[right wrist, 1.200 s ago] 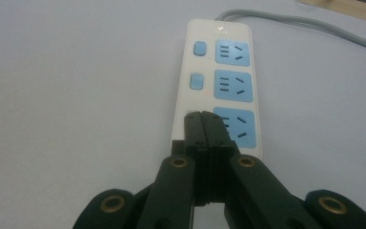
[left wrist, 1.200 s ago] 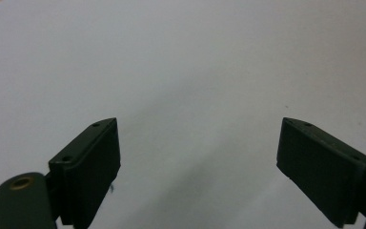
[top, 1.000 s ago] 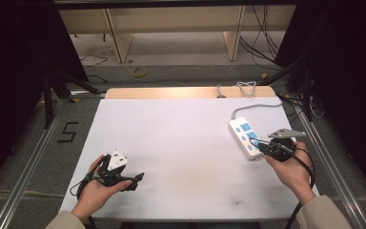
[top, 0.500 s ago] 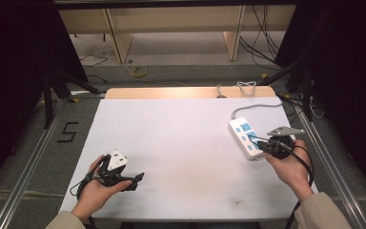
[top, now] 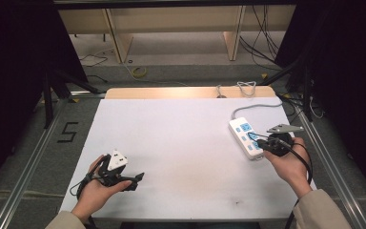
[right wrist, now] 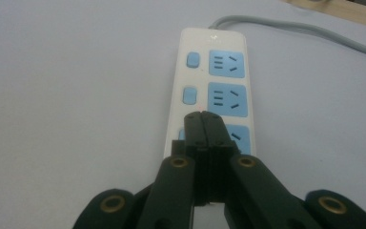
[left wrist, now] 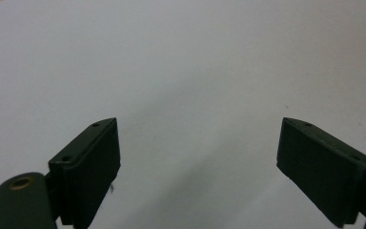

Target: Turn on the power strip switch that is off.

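A white power strip with blue sockets and blue switches lies on the right side of the white table; its grey cable runs off toward the far edge. My right gripper is shut, and its tips rest over the strip's near end. In the right gripper view the closed tips cover the nearest switch of the power strip, and whether they touch it I cannot tell. My left gripper is held low at the near left, open and empty. Bare table shows between its jaws.
A wooden board lines the table's far edge, with a small loop of cable on it. Metal rails run along both sides, and a "5" mark is on the floor at left. Shelf legs and cables stand beyond.
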### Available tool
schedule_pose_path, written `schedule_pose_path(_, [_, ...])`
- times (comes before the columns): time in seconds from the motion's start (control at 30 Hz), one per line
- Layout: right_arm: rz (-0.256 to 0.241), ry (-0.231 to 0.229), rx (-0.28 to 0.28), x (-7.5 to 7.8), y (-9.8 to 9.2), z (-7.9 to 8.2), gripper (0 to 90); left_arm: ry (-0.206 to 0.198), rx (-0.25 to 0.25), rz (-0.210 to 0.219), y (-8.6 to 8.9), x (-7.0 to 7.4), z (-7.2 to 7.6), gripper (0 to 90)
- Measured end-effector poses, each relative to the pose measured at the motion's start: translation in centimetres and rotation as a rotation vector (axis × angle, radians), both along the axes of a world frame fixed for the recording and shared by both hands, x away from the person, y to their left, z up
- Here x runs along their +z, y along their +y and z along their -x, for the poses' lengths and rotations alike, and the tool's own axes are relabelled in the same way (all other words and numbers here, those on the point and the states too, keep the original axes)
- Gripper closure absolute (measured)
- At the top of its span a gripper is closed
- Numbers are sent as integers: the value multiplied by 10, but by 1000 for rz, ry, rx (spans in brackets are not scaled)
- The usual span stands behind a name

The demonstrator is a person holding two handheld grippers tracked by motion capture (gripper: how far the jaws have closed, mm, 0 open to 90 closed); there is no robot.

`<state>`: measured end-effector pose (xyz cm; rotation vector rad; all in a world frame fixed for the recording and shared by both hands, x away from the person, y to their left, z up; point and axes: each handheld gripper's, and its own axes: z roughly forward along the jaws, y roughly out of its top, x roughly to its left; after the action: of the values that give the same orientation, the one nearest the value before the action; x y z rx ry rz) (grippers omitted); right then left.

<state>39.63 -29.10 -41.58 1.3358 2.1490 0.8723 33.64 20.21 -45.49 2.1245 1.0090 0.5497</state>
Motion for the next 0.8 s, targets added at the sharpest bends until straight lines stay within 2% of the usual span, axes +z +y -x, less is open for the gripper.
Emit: schedule_pose_path(0.8, [3,22,-2,-2,2,-10,900,0,0,1,0,0,0,143])
